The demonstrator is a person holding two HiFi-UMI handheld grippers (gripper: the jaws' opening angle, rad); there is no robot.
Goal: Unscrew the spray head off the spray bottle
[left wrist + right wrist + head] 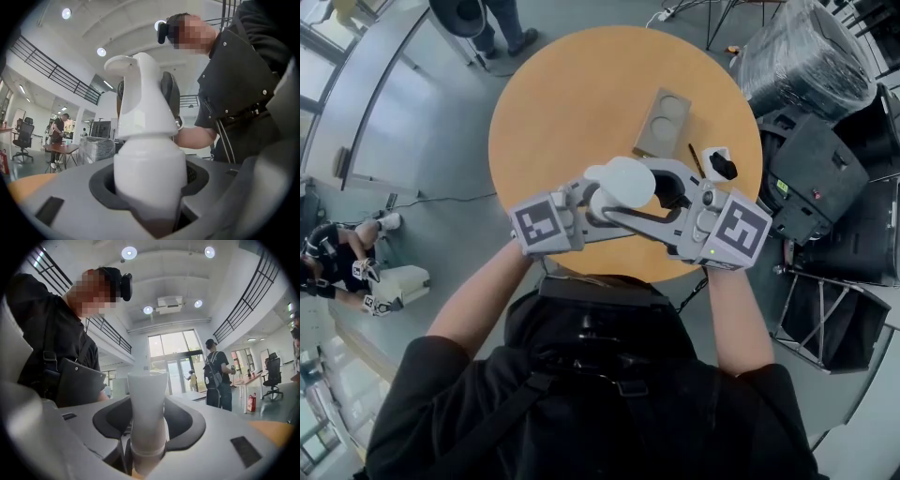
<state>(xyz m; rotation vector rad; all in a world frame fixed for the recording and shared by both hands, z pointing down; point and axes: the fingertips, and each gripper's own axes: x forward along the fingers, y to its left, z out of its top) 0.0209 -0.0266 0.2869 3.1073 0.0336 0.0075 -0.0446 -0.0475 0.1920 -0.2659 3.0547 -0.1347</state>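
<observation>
Spray bottle [150,173]: white and rounded, held between both tongs over the near part of the round wooden tabletop [572,94]. It lies roughly in line with the two tongs, which point at each other with their marker cubes to the outside.

Spray head [140,98]: white and seated on the bottle. Its flared collar meets the bottle's shoulder with no gap that shows. In the left gripper view the nozzle juts to the left.

Left tongs [596,208]: clamped on the bottle's body, with the dark pads pressed against both flanks.

Right tongs [661,187]: reaching in from the opposite side and closed on the spray head. In the right gripper view the head stands between the two dark pads, and both touch it.

Wearer: black top and bare forearms, one hand behind each marker cube.

Farther across the tabletop, well apart from the bottle:
- tan rectangular block with a round recess [663,122]
- thin dark stick [696,159], just beside the block
- small white-and-black object [719,164], near the stick; I cannot tell what it is

Floor to the right of the tabletop: black cases [816,173] and a plastic-wrapped bundle [806,56].

Background, right gripper view: a person with a backpack [216,376] stands near glass doors.
</observation>
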